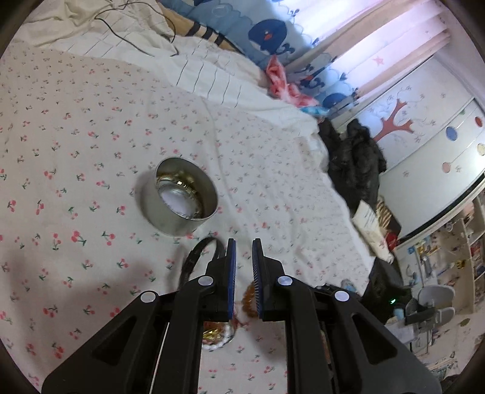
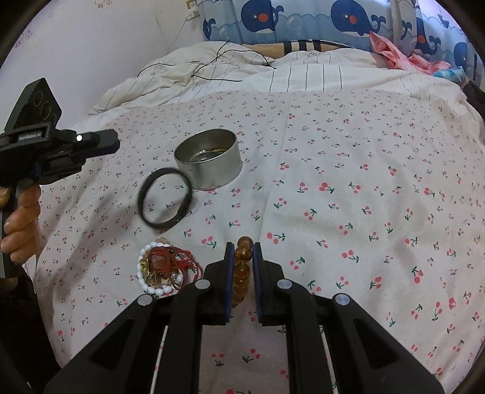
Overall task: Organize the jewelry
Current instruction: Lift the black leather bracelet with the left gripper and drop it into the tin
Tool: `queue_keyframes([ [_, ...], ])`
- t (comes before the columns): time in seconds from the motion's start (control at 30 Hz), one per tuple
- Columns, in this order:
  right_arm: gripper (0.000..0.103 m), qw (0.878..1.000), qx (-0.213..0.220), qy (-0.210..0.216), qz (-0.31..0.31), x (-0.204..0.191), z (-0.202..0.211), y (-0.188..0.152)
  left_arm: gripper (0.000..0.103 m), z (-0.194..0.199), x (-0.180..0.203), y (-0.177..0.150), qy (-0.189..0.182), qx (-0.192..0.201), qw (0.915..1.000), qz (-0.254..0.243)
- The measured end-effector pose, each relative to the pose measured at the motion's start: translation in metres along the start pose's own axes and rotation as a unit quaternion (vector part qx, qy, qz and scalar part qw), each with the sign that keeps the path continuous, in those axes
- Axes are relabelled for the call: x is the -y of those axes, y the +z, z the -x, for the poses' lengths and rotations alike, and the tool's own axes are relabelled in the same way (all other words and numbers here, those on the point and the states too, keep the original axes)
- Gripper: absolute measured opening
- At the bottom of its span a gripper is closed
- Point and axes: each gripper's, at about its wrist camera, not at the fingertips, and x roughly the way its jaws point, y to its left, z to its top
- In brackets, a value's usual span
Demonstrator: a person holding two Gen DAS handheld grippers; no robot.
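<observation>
A round metal tin (image 2: 209, 159) sits on the cherry-print bedsheet; it also shows in the left wrist view (image 1: 180, 197) with some jewelry inside. A black bangle (image 2: 165, 200) appears blurred, tilted beside the tin, apart from the left gripper (image 2: 100, 142); part of the bangle shows in the left wrist view (image 1: 197, 253). My left gripper (image 1: 244, 245) has a narrow gap between its pads and nothing between them. My right gripper (image 2: 243, 247) is shut on an amber bead bracelet (image 2: 242, 269). A heap of white-bead and red-cord jewelry (image 2: 163, 271) lies to its left.
A rumpled striped duvet (image 2: 272, 75) with a black cable (image 2: 218, 69) lies at the head of the bed. Whale-print padding (image 2: 303, 21) and pink cloth (image 2: 403, 57) are behind. Dark clothes (image 1: 354, 160) and shelves (image 1: 448, 260) are off the bed's side.
</observation>
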Motion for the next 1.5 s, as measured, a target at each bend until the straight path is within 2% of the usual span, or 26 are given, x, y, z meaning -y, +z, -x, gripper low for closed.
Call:
queue_keyframes([
  [0.07,0.012,1.0,-0.002,0.0,0.001,0.0,0.0,-0.001,0.011,-0.007,-0.006,-0.004,0.038,-0.012,0.9992,-0.005],
  [0.13,0.012,1.0,-0.006,0.001,0.003,0.0,-0.002,-0.002,0.017,-0.018,-0.009,-0.009,0.072,-0.029,0.9968,-0.022],
  [0.17,0.012,1.0,-0.008,0.001,0.004,-0.001,-0.002,-0.002,0.031,-0.024,-0.01,-0.011,0.083,-0.033,0.9956,-0.028],
  [0.2,0.012,1.0,-0.009,0.001,0.005,-0.001,-0.003,-0.003,0.052,-0.028,-0.009,-0.013,0.088,-0.031,0.995,-0.035],
  [0.27,0.012,1.0,-0.013,0.001,0.004,0.0,-0.005,-0.003,0.075,-0.032,-0.003,-0.015,0.09,-0.019,0.9943,-0.053],
  [0.3,0.012,1.0,-0.015,0.0,0.002,0.0,-0.005,-0.004,0.083,-0.033,0.001,-0.017,0.09,-0.014,0.9939,-0.062],
  [0.37,0.012,1.0,-0.019,-0.001,0.001,0.0,-0.007,-0.004,0.091,-0.037,0.016,-0.018,0.109,-0.001,0.9892,-0.098],
  [0.4,0.012,1.0,-0.021,-0.001,0.001,0.0,-0.008,-0.005,0.093,-0.039,0.021,-0.018,0.119,0.004,0.9865,-0.113],
  [0.43,0.012,1.0,-0.021,0.0,0.002,0.0,-0.008,-0.005,0.093,-0.043,0.028,-0.018,0.142,0.013,0.9799,-0.14],
  [0.53,0.012,1.0,-0.022,0.002,0.003,-0.001,-0.009,-0.006,0.093,-0.055,0.034,-0.015,0.191,0.019,0.9667,-0.169],
  [0.67,0.013,1.0,-0.023,0.004,0.002,0.0,-0.009,-0.006,0.093,-0.068,0.031,-0.018,0.22,0.003,0.9583,-0.183],
  [0.73,0.013,1.0,-0.024,0.005,0.004,-0.001,-0.009,-0.006,0.091,-0.073,0.03,-0.02,0.223,0.006,0.9573,-0.184],
  [0.77,0.013,1.0,-0.025,0.005,0.004,-0.001,-0.01,-0.006,0.083,-0.075,0.029,-0.021,0.222,0.006,0.9583,-0.18],
  [0.8,0.013,1.0,-0.026,0.006,0.005,-0.001,-0.011,-0.006,0.071,-0.078,0.027,-0.02,0.222,0.005,0.9599,-0.171],
  [0.83,0.013,1.0,-0.027,0.006,0.005,-0.001,-0.011,-0.006,0.064,-0.081,0.023,-0.019,0.224,0.001,0.9609,-0.163],
  [0.9,0.013,1.0,-0.027,0.006,0.004,-0.001,-0.011,-0.006,0.024,-0.092,0.014,-0.02,0.229,-0.018,0.9626,-0.143],
  [0.97,0.013,1.0,-0.026,0.006,0.003,-0.001,-0.01,-0.006,0.011,-0.099,0.007,-0.023,0.238,-0.029,0.9612,-0.137],
  [1.03,0.013,1.0,-0.026,0.006,0.003,-0.001,-0.01,-0.006,0.009,-0.097,0.005,-0.024,0.238,-0.024,0.9618,-0.133],
  [1.13,0.013,1.0,-0.026,0.007,0.003,-0.001,-0.01,-0.006,0.008,-0.081,0.008,-0.021,0.219,-0.009,0.9681,-0.121],
  [1.2,0.013,1.0,-0.024,0.008,0.002,0.0,-0.009,-0.005,0.007,-0.069,0.013,-0.018,0.197,-0.003,0.9739,-0.114],
  [1.37,0.013,0.999,-0.012,0.025,-0.016,0.006,-0.003,-0.003,0.007,-0.048,0.022,-0.004,0.16,0.016,0.9822,-0.097],
  [1.5,0.013,0.999,-0.039,0.028,-0.01,0.004,-0.012,-0.005,0.007,-0.044,0.018,0.0,0.154,0.009,0.9851,-0.076],
])
